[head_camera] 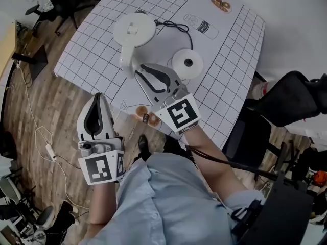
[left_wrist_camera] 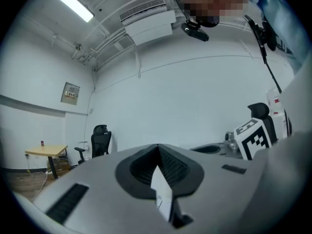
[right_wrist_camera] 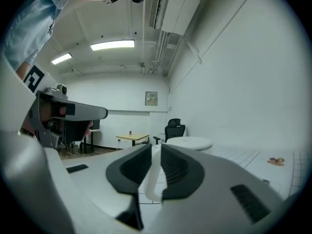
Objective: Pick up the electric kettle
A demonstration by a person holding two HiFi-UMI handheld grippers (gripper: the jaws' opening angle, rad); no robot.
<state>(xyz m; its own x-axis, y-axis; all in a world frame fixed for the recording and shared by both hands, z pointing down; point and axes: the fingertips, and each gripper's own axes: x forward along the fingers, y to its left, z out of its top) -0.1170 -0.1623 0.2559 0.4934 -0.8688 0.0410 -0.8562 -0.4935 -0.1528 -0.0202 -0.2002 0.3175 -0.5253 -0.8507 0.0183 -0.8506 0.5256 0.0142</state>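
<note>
**Me:** A white gridded cloth covers the table [head_camera: 92,55], with wood floor around it. The electric kettle [head_camera: 134,32] is in the upper middle of the head view. Its round base [head_camera: 187,64] lies just to the right of it, with the cord [head_camera: 173,25] trailing above.

**Partner:** So the kettle is off its base?

**Me:** Yes, the two are apart and nothing sits on the base.

**Partner:** And your grip?

**Me:** My right gripper [head_camera: 137,73] comes in from the lower right. In the right gripper view its jaws are narrow, with the pads pressed on either side of the kettle's white handle [right_wrist_camera: 151,184]. The lid shows just beyond them.

**Partner:** What about the other tool?

**Me:** My left gripper [head_camera: 97,98] is low at the left of the head view, well away from the kettle, with its jaws brought together. A pale sliver shows in the seam between them, and I can't tell what it is.

**Partner:** How far along are you?

**Me:** The reach and the clamp are done. I can't tell from above whether the kettle's bottom has cleared the cloth. I'd say what's left is carrying it up cleanly, keeping it level and clear of the cord.
</note>
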